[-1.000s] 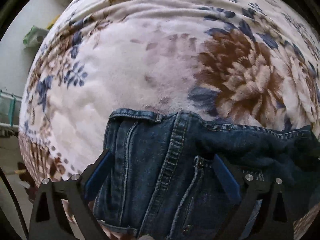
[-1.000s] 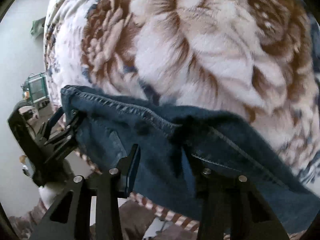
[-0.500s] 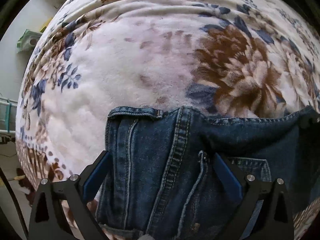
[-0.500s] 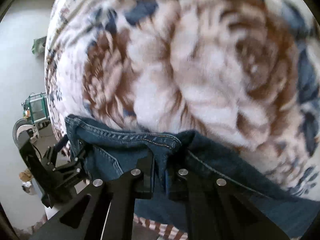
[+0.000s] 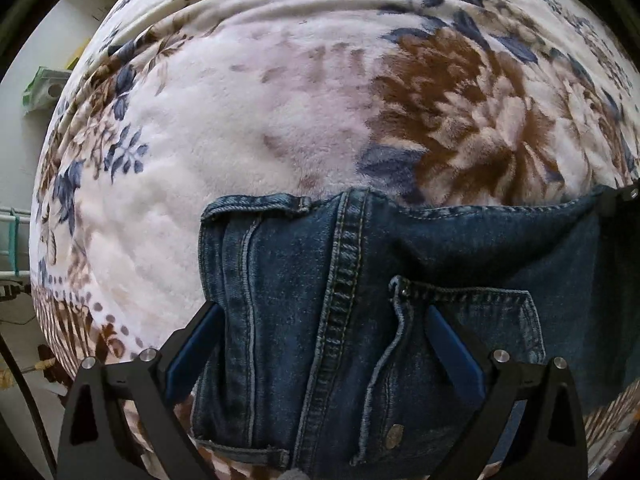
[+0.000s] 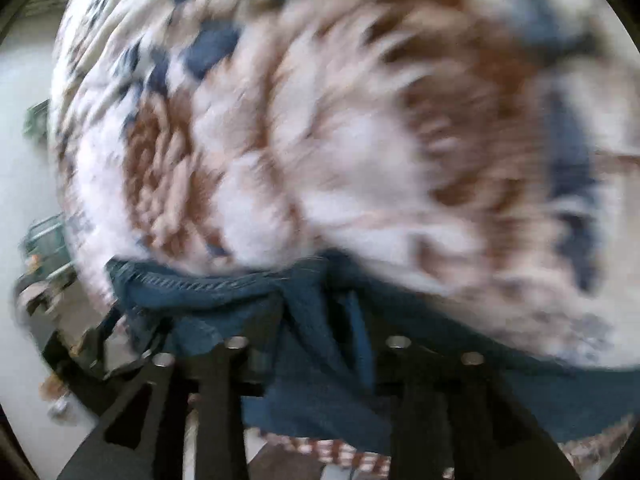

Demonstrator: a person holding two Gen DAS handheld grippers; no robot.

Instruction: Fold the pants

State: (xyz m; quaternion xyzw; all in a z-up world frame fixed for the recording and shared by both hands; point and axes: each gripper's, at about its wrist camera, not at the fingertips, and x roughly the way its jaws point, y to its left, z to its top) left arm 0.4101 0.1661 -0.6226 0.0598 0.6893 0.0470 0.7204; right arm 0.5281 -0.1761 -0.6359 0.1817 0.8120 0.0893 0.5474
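Observation:
Blue jeans [image 5: 320,280] lie waist-up on a floral fleece blanket [image 5: 280,120]. My left gripper [image 5: 322,312] points down over them and is open, its blue pads [image 5: 452,348] wide apart on either side of the back seam, pressing nothing. The waistband's right edge runs taut to my right gripper [image 5: 628,194] at the frame's edge. The right wrist view is blurred. There a bunched fold of the jeans [image 6: 200,292] stands between the fingers of the right gripper [image 6: 316,308]. Its jaws are opening, with a dark gap beside the right pad.
The blanket [image 6: 360,160] covers a bed whose left edge drops to a pale floor [image 5: 16,140]. A green and white object [image 5: 40,84] and a rack [image 5: 12,240] stand by that edge. The left gripper's black frame [image 6: 72,356] shows blurred at lower left.
The right gripper shut on the waistband's edge, drew it out to the right and a little up, then its fingers parted again. The left gripper stayed put.

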